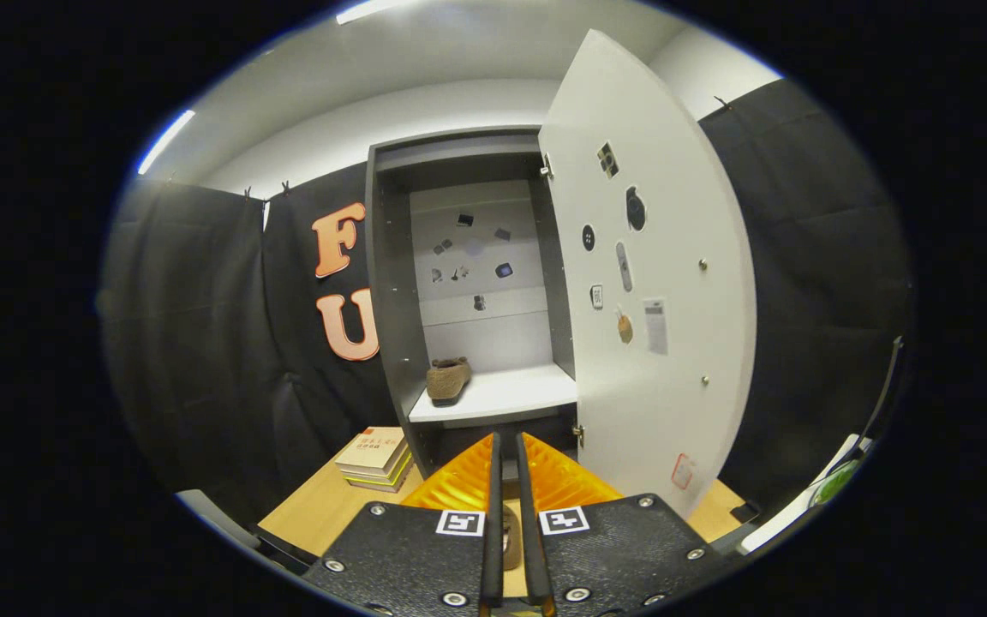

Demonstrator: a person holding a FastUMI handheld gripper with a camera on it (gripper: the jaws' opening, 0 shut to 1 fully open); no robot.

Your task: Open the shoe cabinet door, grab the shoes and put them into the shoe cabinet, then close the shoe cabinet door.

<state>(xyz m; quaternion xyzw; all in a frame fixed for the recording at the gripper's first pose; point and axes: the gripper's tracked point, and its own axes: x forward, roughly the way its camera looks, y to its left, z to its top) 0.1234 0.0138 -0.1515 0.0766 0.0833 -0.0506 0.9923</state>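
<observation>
The shoe cabinet (391,283) stands ahead on the wooden table (314,514), and its white door (656,386) is swung wide open to the right. A brown shoe (448,380) rests at the left end of the white shelf (519,392) inside. My gripper (511,480) is in front of and below the shelf, pointing at the cabinet. Its fingers are drawn close together with a narrow gap. A second brown shoe (511,538) shows in that gap, pinched between the fingers; most of it is hidden by the gripper body.
A stack of books (373,458) lies on the table left of the cabinet base. Small stickers dot the door's inner face and the cabinet's back wall. Black cloth walls close in on both sides. The open door's edge stands just right of my fingers.
</observation>
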